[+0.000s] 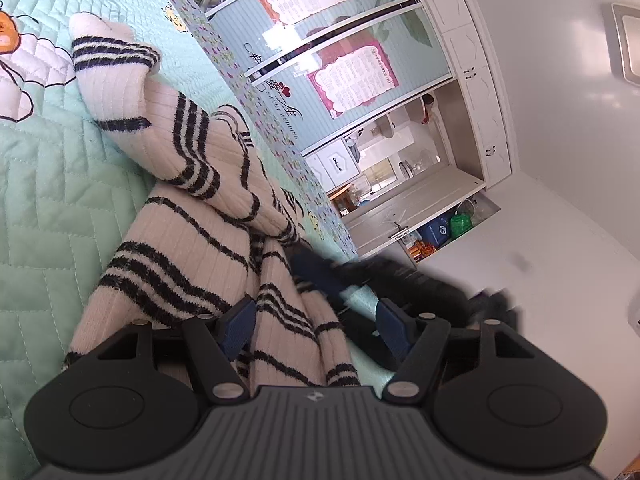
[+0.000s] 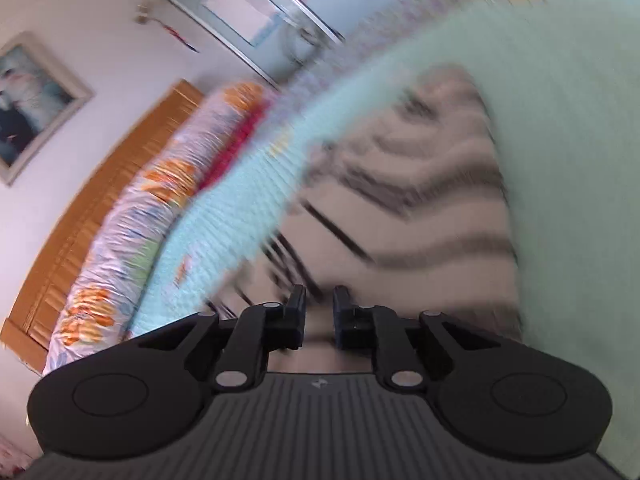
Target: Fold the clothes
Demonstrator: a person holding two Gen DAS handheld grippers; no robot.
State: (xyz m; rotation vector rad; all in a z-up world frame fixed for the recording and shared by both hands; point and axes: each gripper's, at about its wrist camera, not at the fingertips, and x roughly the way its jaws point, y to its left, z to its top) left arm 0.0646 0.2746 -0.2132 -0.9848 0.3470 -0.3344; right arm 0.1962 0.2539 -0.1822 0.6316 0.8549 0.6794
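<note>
A cream knitted sweater point(image 1: 192, 216) with black stripes lies crumpled on the mint green quilted bed cover point(image 1: 60, 200), one sleeve reaching toward the upper left. My left gripper point(image 1: 316, 320) is open wide just above the sweater's near folds. A fold lies between its fingers, and bare cover shows beside the right finger. Just beyond it, the right gripper point(image 1: 316, 272) is a dark blur on a furry dark sleeve point(image 1: 420, 284). The right wrist view is smeared. There my right gripper point(image 2: 319, 306) hovers over the sweater point(image 2: 420, 208), jaws a narrow gap apart with nothing visibly pinched.
The bed's edge runs diagonally past a wardrobe with sliding glass doors point(image 1: 340, 40) and an open white cabinet point(image 1: 420, 184). In the right wrist view a floral bolster point(image 2: 132, 220) lies along a wooden headboard point(image 2: 100, 184), under a framed picture point(image 2: 32, 100).
</note>
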